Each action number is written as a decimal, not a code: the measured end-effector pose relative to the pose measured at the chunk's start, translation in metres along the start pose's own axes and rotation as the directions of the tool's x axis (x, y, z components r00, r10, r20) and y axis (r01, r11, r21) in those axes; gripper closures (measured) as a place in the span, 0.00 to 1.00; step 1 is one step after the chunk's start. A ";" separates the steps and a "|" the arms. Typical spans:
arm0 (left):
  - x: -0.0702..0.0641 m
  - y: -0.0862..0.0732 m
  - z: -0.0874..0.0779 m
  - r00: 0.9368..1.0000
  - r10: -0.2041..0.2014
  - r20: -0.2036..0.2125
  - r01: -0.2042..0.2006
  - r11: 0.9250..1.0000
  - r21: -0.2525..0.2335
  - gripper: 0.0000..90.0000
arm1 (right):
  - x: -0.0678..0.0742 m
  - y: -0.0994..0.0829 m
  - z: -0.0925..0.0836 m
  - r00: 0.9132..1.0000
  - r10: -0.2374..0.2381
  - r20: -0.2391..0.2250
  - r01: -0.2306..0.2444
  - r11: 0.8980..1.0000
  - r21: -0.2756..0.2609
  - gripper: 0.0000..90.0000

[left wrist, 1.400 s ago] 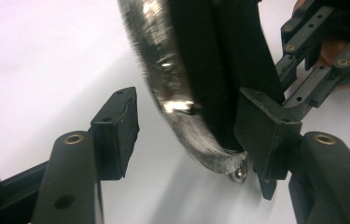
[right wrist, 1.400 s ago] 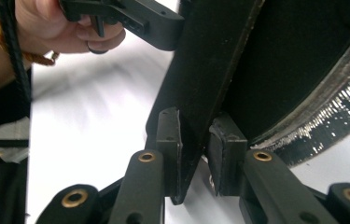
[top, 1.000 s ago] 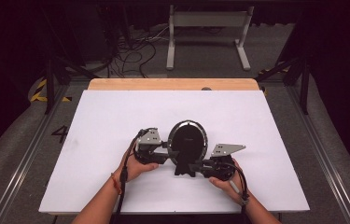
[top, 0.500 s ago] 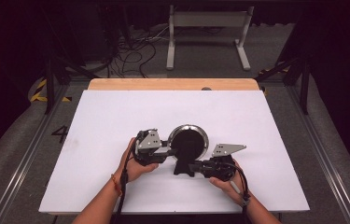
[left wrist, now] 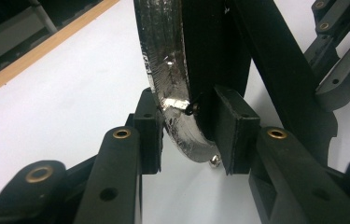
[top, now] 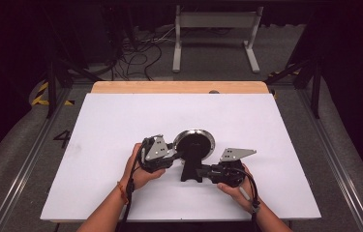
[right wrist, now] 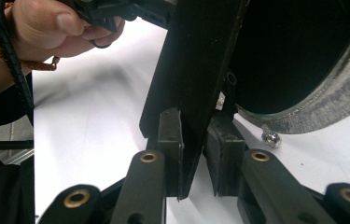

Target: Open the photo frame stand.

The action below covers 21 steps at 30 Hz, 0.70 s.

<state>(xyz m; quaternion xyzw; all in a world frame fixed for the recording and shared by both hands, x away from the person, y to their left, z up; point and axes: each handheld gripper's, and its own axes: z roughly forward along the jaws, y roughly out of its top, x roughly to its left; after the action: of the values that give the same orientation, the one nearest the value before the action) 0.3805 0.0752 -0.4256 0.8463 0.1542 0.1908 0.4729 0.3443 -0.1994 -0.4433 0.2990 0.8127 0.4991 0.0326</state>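
Mirror (top: 194,143) stands near the table (top: 97,125) centre between both hands. Left gripper (left wrist: 186,126) clamps its silver rim; right gripper (right wrist: 192,140) clamps the black stand (right wrist: 196,70), whose long axis rises from those jaws.

The round mirror's rim (left wrist: 172,88) is showing as bright, scuffed silvery metal, glinting in the upper centre of the left gripper view, while its stand (right wrist: 196,88) is looking like matt black plastic. The fingers (left wrist: 235,128) are appearing dull black, slightly rough. The desk (top: 121,121) is looking smooth, matt white, with a bare wood edge (top: 179,87) at the top.
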 end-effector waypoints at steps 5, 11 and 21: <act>-0.001 -0.002 0.000 1.000 -0.007 0.007 0.007 1.000 -0.013 0.73 | 0.001 0.000 0.001 1.000 0.001 0.007 -0.001 1.000 0.000 0.86; 0.001 -0.006 0.003 1.000 -0.029 0.003 0.029 1.000 0.002 0.61 | 0.002 -0.002 0.001 1.000 0.000 0.009 0.000 1.000 0.004 0.87; 0.002 -0.010 0.016 0.996 -0.056 0.067 0.055 0.998 0.022 0.57 | 0.003 -0.002 0.001 1.000 -0.007 0.009 0.007 1.000 0.011 0.88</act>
<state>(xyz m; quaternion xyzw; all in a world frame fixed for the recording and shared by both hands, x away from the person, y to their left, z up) 0.3885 0.0694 -0.4418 0.8524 0.1635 0.1471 0.4744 0.3410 -0.1974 -0.4451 0.2989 0.8161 0.4932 0.0365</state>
